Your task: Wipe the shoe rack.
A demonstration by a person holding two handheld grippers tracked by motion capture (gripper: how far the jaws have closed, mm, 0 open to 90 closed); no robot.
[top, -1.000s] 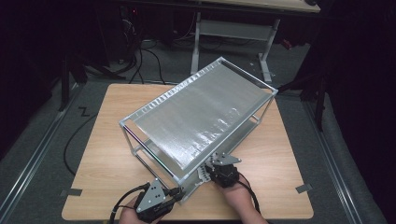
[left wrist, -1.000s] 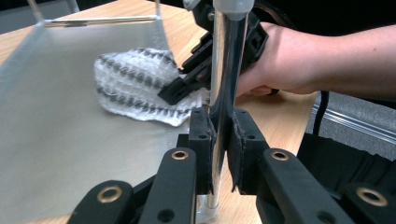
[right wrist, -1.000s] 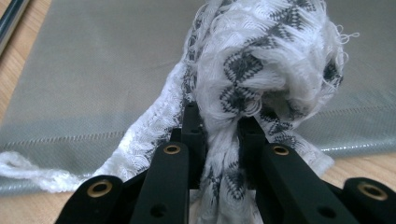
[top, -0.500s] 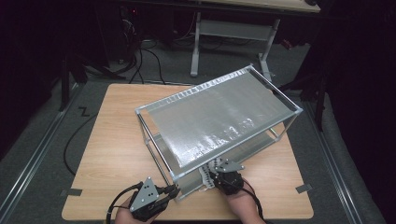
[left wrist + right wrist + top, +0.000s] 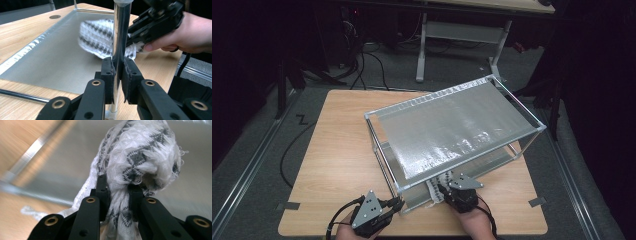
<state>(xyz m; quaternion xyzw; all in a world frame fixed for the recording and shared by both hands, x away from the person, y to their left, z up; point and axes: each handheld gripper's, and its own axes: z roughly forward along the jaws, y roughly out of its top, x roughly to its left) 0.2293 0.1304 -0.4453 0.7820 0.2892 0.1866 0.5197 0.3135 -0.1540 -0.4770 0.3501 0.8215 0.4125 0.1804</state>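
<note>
A metal two-shelf rack (image 5: 452,130) stands askew on the wooden table (image 5: 337,150). My left gripper (image 5: 398,204) is shut on the rack's near corner post (image 5: 121,32), which stands upright between its pads (image 5: 118,72). My right gripper (image 5: 439,192) is at the rack's near end, just above the lower shelf (image 5: 50,57), shut on a bunched white cloth with a dark zigzag pattern (image 5: 145,152). Its jaws (image 5: 117,192) have just been opening slightly, with the cloth still pinched between them. The cloth (image 5: 97,35) hangs over the lower shelf's edge (image 5: 433,192).
The rack's far right corner (image 5: 542,127) overhangs the table's right edge. A desk frame (image 5: 462,30) and cables (image 5: 362,60) lie on the floor behind. Bare tabletop stretches to the left of the rack.
The rack has pivoted about the post held by the left gripper, its far end swinging to the right. The right gripper with the cloth has shifted a little right; the left has stayed put.
</note>
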